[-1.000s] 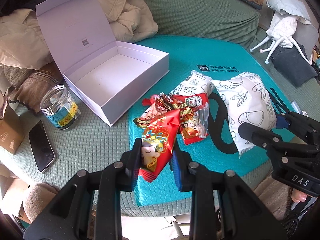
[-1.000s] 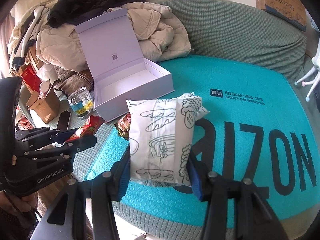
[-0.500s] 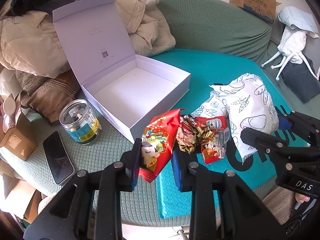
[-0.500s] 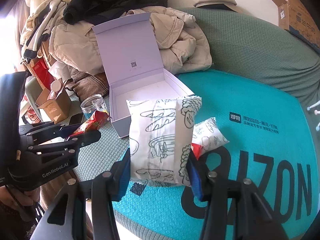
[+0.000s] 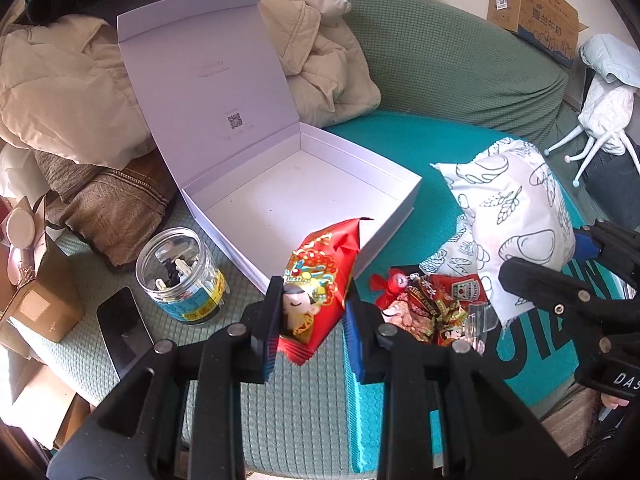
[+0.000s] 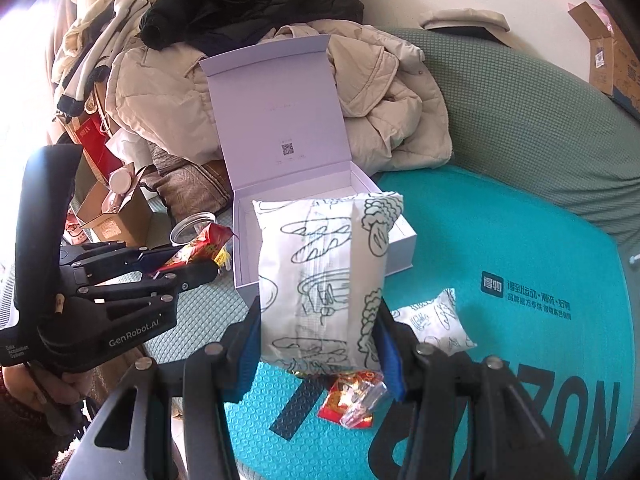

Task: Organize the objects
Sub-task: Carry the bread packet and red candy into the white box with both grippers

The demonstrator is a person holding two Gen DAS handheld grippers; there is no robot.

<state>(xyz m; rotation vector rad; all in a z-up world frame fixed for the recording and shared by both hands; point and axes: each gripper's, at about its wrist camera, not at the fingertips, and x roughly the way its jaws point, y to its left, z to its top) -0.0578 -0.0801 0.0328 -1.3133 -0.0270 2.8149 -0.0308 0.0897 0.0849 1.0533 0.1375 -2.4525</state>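
My left gripper [image 5: 310, 314] is shut on a red snack packet [image 5: 320, 276] and holds it just in front of the near corner of the open white box [image 5: 304, 196]. My right gripper [image 6: 318, 338] is shut on a white bread-print bag [image 6: 324, 280], held up in front of the box [image 6: 288, 184]. The right gripper and its bag [image 5: 516, 216] also show in the left wrist view, right of the box. A second white bag [image 6: 436, 320] and several small red sauce and candy packets [image 5: 436, 308] lie on the teal mat [image 6: 500, 240].
A clear jar [image 5: 178, 276] and a black phone [image 5: 124, 328] sit left of the box on the green sofa [image 5: 460, 64]. Beige coats [image 5: 68, 88] pile behind the box lid. Cardboard boxes [image 5: 36, 300] stand at the left.
Both grippers have moved left and forward toward the open box, carrying the red packet and the bread-print bag. The box now looks larger and closer.
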